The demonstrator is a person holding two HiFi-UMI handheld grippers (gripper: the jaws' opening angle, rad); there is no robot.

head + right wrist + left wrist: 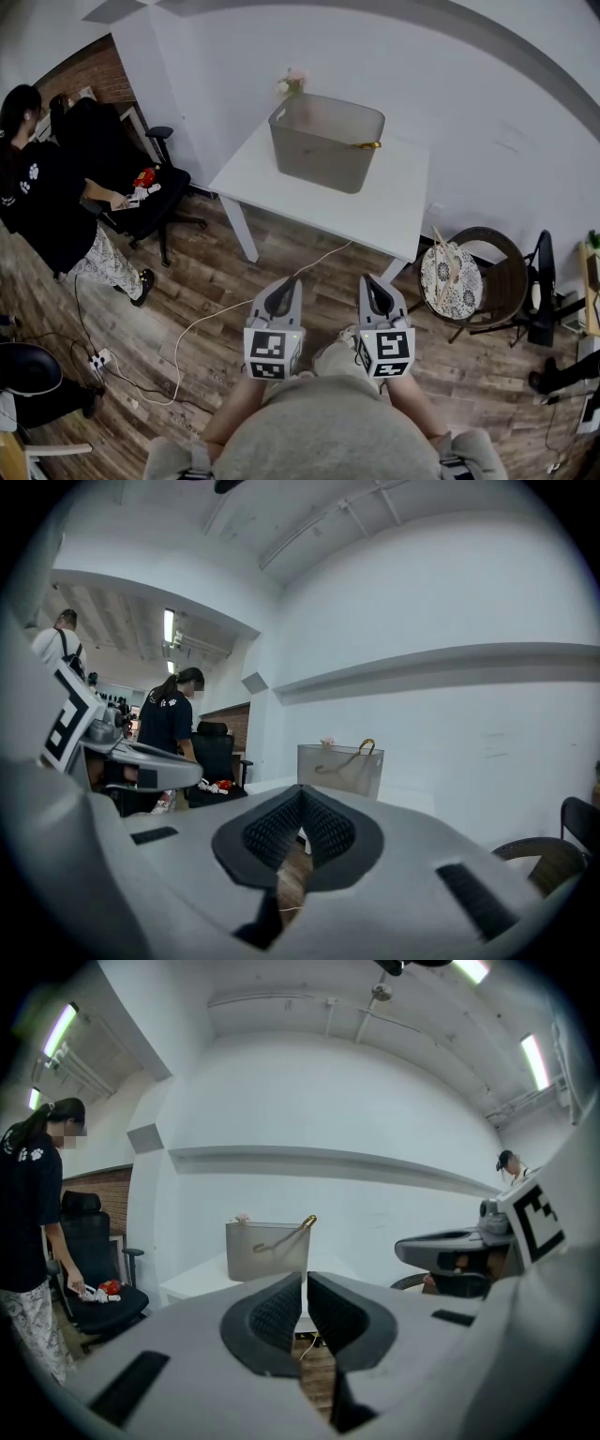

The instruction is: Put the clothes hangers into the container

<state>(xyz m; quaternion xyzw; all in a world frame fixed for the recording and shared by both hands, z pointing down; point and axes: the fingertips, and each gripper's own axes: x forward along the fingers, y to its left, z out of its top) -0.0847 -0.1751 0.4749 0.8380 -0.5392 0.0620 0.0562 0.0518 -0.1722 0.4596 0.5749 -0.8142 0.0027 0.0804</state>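
A translucent grey container (323, 150) stands on the white table (394, 202). A wooden hanger (279, 1236) leans inside it, and its gold hook (367, 145) pokes over the rim. The same hanger (339, 761) shows through the container's wall in the right gripper view. Another wooden hanger (448, 258) appears to lie on the wicker chair's cushion. Both grippers are held low near my body, well short of the table. My left gripper (284, 286) (305, 1283) is shut with nothing in it. My right gripper (373, 283) (301, 794) is shut and empty too.
A wicker chair (502, 272) stands right of the table. On the left, a person in dark clothes (47, 206) stands by a black office chair (150, 202). A white cable (187, 337) runs over the wooden floor to a power strip.
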